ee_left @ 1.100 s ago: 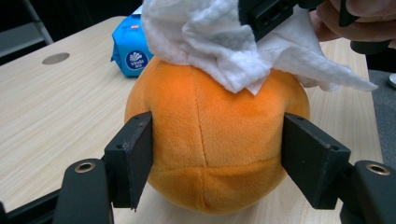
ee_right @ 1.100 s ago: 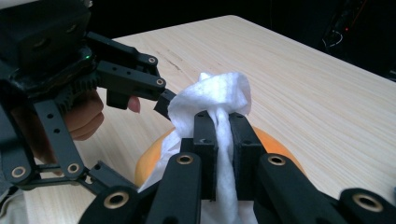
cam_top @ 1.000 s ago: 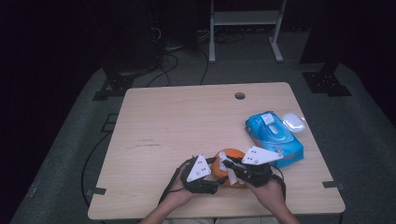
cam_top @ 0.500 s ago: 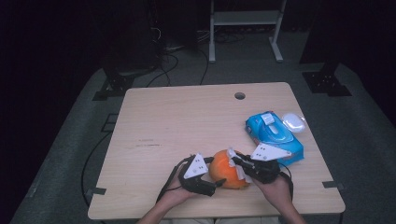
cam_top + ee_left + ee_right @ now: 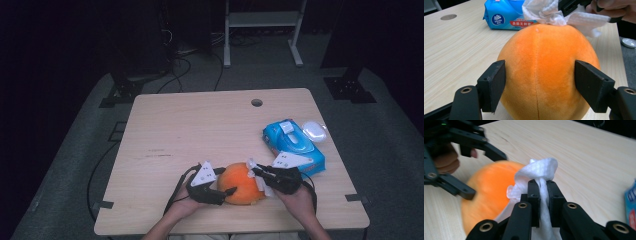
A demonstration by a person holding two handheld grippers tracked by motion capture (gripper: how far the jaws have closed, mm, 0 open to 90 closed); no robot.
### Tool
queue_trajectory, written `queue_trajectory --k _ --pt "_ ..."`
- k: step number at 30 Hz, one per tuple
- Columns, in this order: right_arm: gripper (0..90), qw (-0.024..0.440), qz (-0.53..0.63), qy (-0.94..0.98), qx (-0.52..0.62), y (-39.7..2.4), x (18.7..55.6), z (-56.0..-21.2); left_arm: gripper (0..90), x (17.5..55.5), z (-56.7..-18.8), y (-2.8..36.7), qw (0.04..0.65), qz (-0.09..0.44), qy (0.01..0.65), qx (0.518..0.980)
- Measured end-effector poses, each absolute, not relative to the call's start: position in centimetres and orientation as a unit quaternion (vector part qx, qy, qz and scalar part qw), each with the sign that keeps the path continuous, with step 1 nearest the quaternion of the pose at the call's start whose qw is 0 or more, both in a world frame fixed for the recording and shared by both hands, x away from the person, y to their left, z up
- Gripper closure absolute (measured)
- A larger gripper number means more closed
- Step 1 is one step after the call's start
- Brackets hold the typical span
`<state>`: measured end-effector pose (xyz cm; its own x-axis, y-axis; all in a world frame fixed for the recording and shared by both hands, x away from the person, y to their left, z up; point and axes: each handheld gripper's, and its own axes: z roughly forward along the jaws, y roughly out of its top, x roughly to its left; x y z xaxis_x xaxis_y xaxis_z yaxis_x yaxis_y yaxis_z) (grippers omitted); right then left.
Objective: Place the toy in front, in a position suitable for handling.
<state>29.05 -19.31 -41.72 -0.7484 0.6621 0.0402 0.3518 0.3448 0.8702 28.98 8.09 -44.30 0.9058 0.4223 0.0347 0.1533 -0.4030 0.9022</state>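
Note:
An orange plush fruit (image 5: 243, 182) sits near the table's front edge. My left gripper (image 5: 231, 187) holds it from the left. In the left gripper view the two jaws press on either side of the plush fruit (image 5: 541, 75); they have just been closing on it. My right gripper (image 5: 257, 173) is shut on a crumpled white wipe (image 5: 536, 172) and holds it against the fruit's upper right side. That wipe (image 5: 549, 12) lies over the top of the fruit, seen from the left gripper (image 5: 539, 82).
A blue pack of wet wipes (image 5: 292, 145) lies just behind my right hand, close to the table's right edge. A small white oval object (image 5: 314, 131) sits beside it. A cable hole (image 5: 256, 102) is at the back of the wooden table (image 5: 200, 130).
My right gripper has slid the wipe from over the fruit toward its right side, so more of the orange surface shows. The left gripper stays beside the fruit.

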Motion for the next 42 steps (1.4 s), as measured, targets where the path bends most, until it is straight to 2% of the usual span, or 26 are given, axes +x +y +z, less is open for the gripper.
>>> queue_trajectory --k 2,5,12,19,22,25,28,31,37,42 --pt "82.3 0.167 0.477 0.805 0.311 -19.0 28.9 -41.6 21.4 28.9 -43.9 7.9 0.534 0.129 0.158 0.82" --pt "82.3 0.163 0.49 0.806 0.289 -17.8 28.4 -41.4 20.6 28.7 -43.9 7.3 0.529 0.14 0.151 0.824" --pt "82.4 0.158 0.484 0.81 0.291 -17.9 28.7 -41.6 27.5 29.0 -44.7 7.9 0.523 0.132 0.163 0.826" --pt "82.3 0.149 0.48 0.811 0.3 -18.5 28.5 -41.8 27.5 29.1 -44.7 8.2 0.522 0.126 0.162 0.828" --pt "82.3 0.142 0.492 0.809 0.289 -17.6 28.3 -41.7 19.5 29.1 -44.0 8.1 0.532 0.139 0.151 0.821" --pt "82.3 0.133 0.507 0.808 0.268 -16.5 27.9 -41.4 17.5 29.0 -43.8 7.7 0.54 0.138 0.144 0.818" --pt "82.4 0.144 0.499 0.814 0.26 -16.0 27.8 -41.4 25.6 29.1 -44.3 7.8 0.528 0.133 0.152 0.825" --pt "82.4 0.143 0.494 0.811 0.279 -16.8 28.2 -41.6 30.1 29.3 -44.5 8.0 0.522 0.132 0.161 0.827" --pt "82.4 0.139 0.484 0.806 0.312 -18.8 28.8 -42.2 32.4 29.5 -44.6 8.7 0.52 0.13 0.175 0.826" --pt "82.4 0.139 0.498 0.802 0.299 -18.5 28.0 -41.3 32.6 29.8 -44.7 9.4 0.524 0.125 0.191 0.821"
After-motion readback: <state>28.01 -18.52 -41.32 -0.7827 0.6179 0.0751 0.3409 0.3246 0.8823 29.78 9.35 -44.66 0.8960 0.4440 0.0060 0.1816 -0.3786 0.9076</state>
